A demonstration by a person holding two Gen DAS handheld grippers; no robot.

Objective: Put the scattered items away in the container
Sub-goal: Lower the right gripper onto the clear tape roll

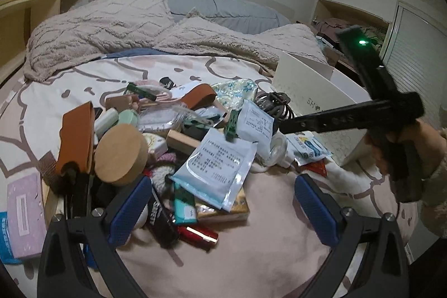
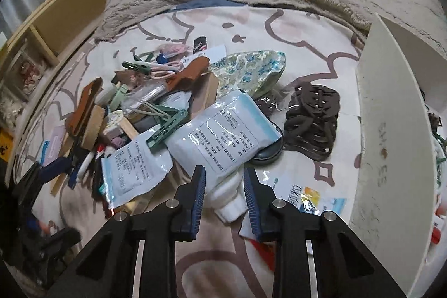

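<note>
A heap of small items lies on the patterned bedsheet: pale blue pouches (image 2: 223, 136) (image 1: 218, 166), a green clothes peg (image 2: 167, 130), a bundle of brown hair ties (image 2: 313, 124), a round wooden box (image 1: 120, 155) and a red tube (image 1: 198, 235). The white container (image 2: 391, 130) (image 1: 307, 85) stands at the right. My right gripper (image 2: 224, 171) points steeply down, its blue pads against both sides of a white ribbed bundle (image 2: 226, 200). In the left wrist view it (image 1: 279, 130) reaches in from the right. My left gripper (image 1: 223, 180) hovers open over the heap's near edge.
A fluffy beige blanket (image 1: 111, 27) and grey bedding (image 1: 223, 7) lie behind the heap. Wooden shelving (image 2: 69, 7) runs along the left of the bed. A snack packet (image 2: 313, 197) lies beside the container. A person's hand and sleeve (image 1: 419, 158) hold the right gripper.
</note>
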